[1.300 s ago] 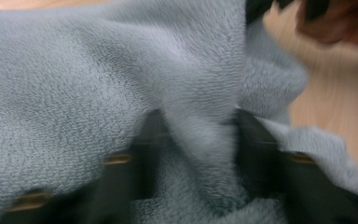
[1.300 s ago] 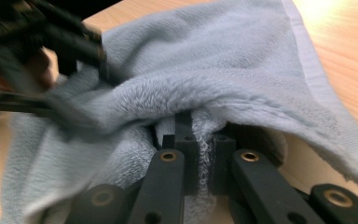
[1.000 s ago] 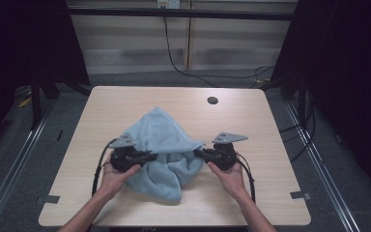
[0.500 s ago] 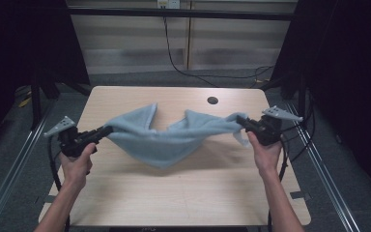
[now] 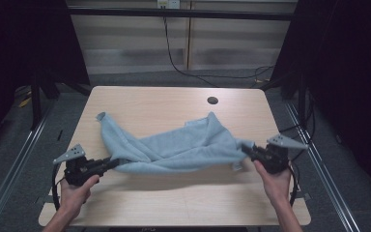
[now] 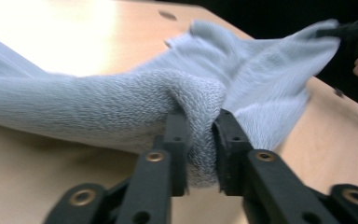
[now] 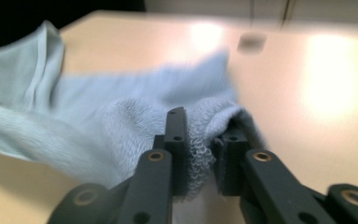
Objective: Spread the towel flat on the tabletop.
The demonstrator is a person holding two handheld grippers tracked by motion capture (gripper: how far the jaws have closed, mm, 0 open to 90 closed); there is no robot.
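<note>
table (image 5: pixel 174 203) is light wood, rounded corners, with a dark round hole (image 5: pixel 212 100) near the far edge, right of centre. black cable (image 5: pixel 174 53) hangs down the wall panel behind, metal rails on the floor at both sides. nothing lies between the grippers and the cloth.

towel (image 5: pixel 174 145): pale blue terry, looped pile, soft and bunched. it's strung across the near half of the table between the two grippers, sagging in the middle, one corner flipped up toward the far left, another peak near the middle right. it looks to be partly resting on the table, but blur makes that hard to confirm.

left gripper (image 5: pixel 113 163) is at the near left edge, jaws pointing right toward the centre, clamped tight on a thick fold of towel; in the left gripper view the fold (image 6: pixel 200 135) bulges between the black jaws. grey three-cornered plate on top, hand wrapped under the body.

right gripper (image 5: pixel 247 151) is at the near right edge, jaws pointing left, pinched on the towel's other end; in the right gripper view the cloth is squeezed between the jaws (image 7: pixel 200 154). forearms come in from the bottom, spread wide, well apart.
</note>
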